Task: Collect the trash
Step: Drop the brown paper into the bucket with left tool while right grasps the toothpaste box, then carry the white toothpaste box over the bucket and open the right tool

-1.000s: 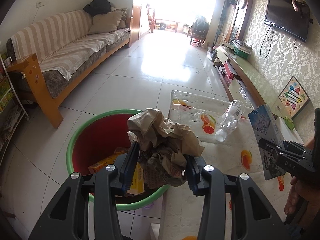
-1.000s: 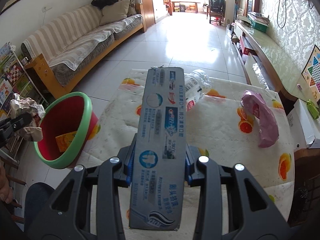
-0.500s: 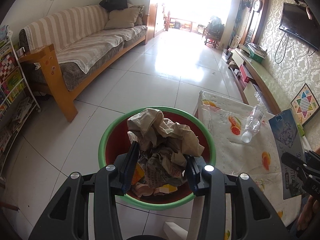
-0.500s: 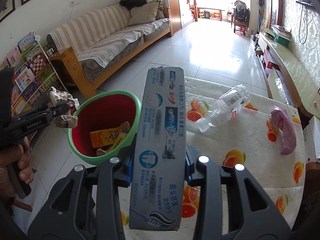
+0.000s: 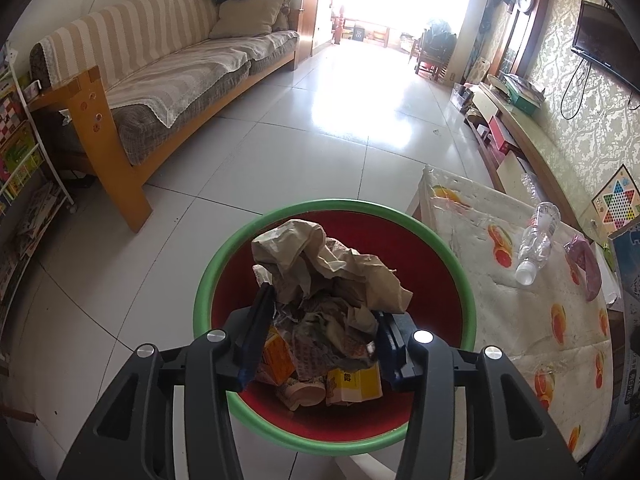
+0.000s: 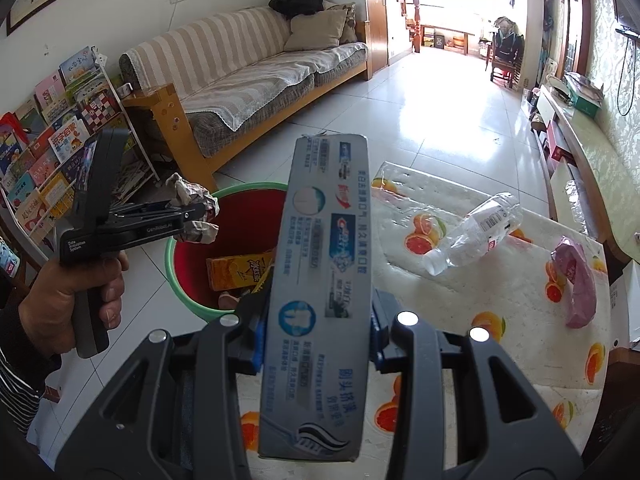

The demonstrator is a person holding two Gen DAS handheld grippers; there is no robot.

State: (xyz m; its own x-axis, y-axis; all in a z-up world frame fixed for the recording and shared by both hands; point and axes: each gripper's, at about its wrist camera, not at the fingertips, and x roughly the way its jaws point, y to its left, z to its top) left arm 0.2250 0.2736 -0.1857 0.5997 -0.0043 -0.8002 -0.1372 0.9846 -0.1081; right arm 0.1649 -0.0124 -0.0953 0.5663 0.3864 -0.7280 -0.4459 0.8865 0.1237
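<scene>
My left gripper [image 5: 322,324] is shut on a crumpled wad of brown paper [image 5: 324,268] and holds it over the open red bin with a green rim [image 5: 208,276]. The bin holds orange and yellow boxes [image 5: 352,384]. In the right wrist view the left gripper [image 6: 188,216] hangs over the bin's [image 6: 176,280] left rim with the paper wad [image 6: 196,208]. My right gripper [image 6: 316,328] is shut on a long grey-blue toothpaste box [image 6: 320,280], held above the table's left part beside the bin.
The table with an orange-print cloth [image 6: 480,344] carries an empty clear plastic bottle [image 6: 476,236] and a pink plastic bag [image 6: 576,280]. A striped sofa [image 5: 168,68] stands at the left. A book rack [image 6: 44,136] is at far left. A low TV cabinet [image 5: 532,136] runs along the right wall.
My left gripper has carried the paper wad left from the table edge until it hangs over the middle of the bin. My right gripper with the toothpaste box has moved left toward the bin.
</scene>
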